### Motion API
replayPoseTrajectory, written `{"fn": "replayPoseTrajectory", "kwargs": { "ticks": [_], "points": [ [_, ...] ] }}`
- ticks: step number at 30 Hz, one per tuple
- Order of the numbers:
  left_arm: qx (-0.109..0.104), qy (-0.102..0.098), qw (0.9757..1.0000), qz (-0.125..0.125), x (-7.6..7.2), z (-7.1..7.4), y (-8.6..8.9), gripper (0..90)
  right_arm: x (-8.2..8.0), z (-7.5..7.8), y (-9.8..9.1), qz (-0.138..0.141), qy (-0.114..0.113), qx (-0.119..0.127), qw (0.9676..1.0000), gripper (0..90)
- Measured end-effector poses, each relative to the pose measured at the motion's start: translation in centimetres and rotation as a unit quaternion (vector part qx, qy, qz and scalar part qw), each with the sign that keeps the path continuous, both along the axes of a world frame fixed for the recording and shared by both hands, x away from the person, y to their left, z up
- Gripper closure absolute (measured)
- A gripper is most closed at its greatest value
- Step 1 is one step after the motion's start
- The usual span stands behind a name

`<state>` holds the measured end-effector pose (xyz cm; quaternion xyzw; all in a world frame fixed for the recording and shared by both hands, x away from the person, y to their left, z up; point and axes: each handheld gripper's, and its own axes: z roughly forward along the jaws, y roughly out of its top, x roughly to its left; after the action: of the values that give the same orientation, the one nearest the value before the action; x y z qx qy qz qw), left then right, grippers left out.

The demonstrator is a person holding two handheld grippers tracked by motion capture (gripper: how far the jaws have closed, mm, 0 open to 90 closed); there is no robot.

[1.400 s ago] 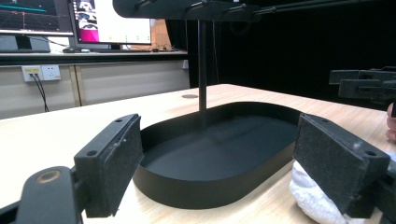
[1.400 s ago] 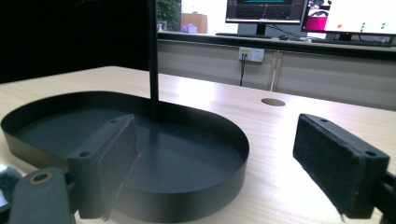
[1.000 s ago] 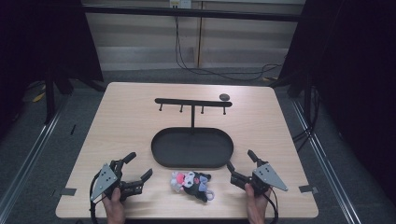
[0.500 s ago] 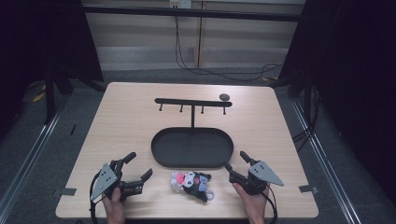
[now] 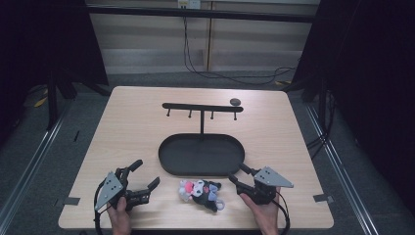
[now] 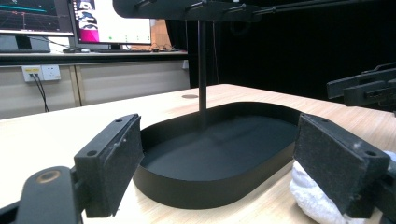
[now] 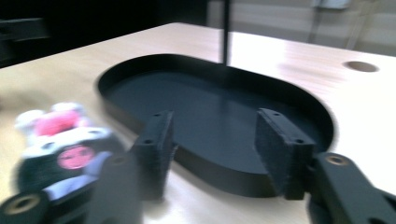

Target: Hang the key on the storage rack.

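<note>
High view: right hand-held gripper [image 5: 236, 177], jaws just closing on nothing, half spread, sits right of the small plush toy keychain [image 5: 200, 192]; grasp pending.

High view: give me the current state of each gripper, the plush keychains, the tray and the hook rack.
Left gripper: open, empty, resting on the table.
Right gripper: jaws have just been closing, still apart, nothing between them.
Plush keychains: lying in a heap on the table, not held.
Tray: empty.
Hook rack: upright, nothing hanging on its hooks.
</note>
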<state>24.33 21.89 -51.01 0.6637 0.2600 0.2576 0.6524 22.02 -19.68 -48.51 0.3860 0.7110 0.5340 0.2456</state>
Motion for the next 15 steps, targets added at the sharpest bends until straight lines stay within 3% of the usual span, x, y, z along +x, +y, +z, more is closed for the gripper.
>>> {"fn": "replayPoseTrajectory", "kwargs": {
  "ticks": [5, 8, 9, 13, 15],
  "points": [
    [-0.001, 0.002, 1.0, 0.0, 0.0, 0.0, 0.0, 15.3, 0.6, 0.8, 0.7, 0.031, 0.042, -0.004, 0.9986, 44.3],
    [0.0, 0.001, 1.0, 0.001, 0.0, 0.0, 0.0, 15.3, 1.2, 1.1, 1.0, 0.06, 0.099, -0.013, 0.9932, 43.9],
    [-0.002, 0.003, 1.0, -0.001, 0.0, 0.0, 0.0, 15.3, 1.2, 1.1, 1.0, 0.066, 0.109, -0.016, 0.9918, 44.3],
    [0.0, 0.001, 1.0, -0.002, 0.0, 0.0, 0.0, 15.3, 1.3, 1.3, 1.0, 0.078, 0.116, -0.017, 0.9901, 44.7],
    [0.0, 0.001, 1.0, 0.001, 0.0, 0.0, 0.0, 15.3, 1.5, 1.7, 1.2, 0.082, 0.136, -0.029, 0.9869, 38.2]
  ]
}}
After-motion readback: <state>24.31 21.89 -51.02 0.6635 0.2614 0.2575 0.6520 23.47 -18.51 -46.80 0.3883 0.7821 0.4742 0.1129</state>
